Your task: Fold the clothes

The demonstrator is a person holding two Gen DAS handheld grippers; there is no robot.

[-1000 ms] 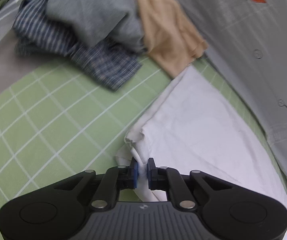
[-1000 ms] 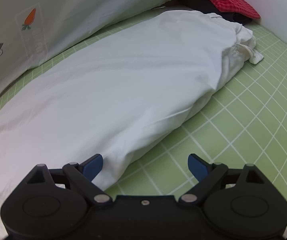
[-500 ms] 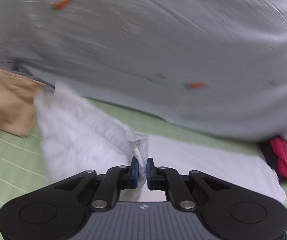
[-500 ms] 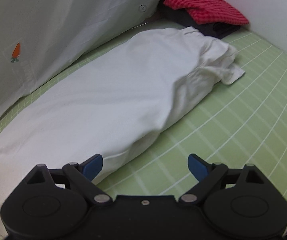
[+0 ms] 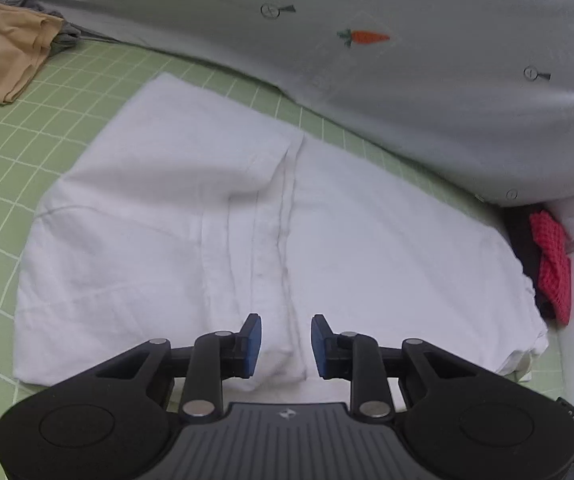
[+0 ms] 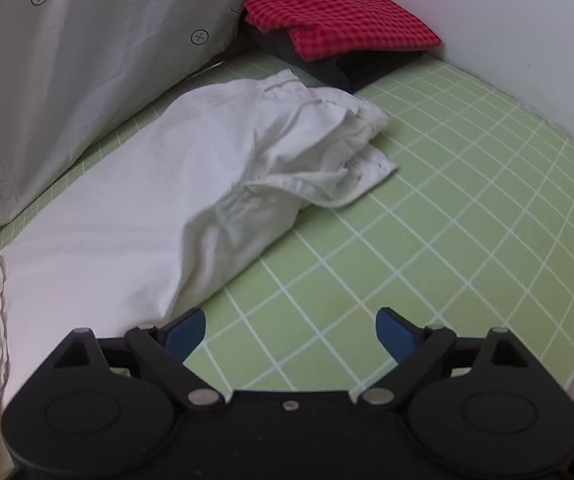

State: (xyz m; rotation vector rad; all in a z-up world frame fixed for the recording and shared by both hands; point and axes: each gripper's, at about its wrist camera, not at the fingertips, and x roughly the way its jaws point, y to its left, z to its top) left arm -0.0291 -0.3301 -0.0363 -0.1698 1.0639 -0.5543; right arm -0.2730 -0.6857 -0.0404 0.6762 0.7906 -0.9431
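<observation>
A white garment [image 5: 215,216] lies on the green grid mat [image 5: 27,120], one end folded over the rest, with a seam running down its middle. My left gripper [image 5: 286,344] is open and empty just above the garment's near edge. In the right wrist view the white garment [image 6: 159,200] runs from lower left to a bunched end with a waistband at the centre. My right gripper [image 6: 291,334] is wide open and empty over the mat, its left finger beside the garment's edge.
A pale grey quilt with carrot prints [image 5: 407,60] lies along the far side. A tan garment [image 5: 3,60] lies at the far left. A folded red checked cloth [image 6: 339,24] sits on a dark one in the corner by the white wall [image 6: 527,20].
My left gripper carried the garment's end over, laid it on the rest, and opened. The right gripper stayed open and drew back slightly along the garment's edge.
</observation>
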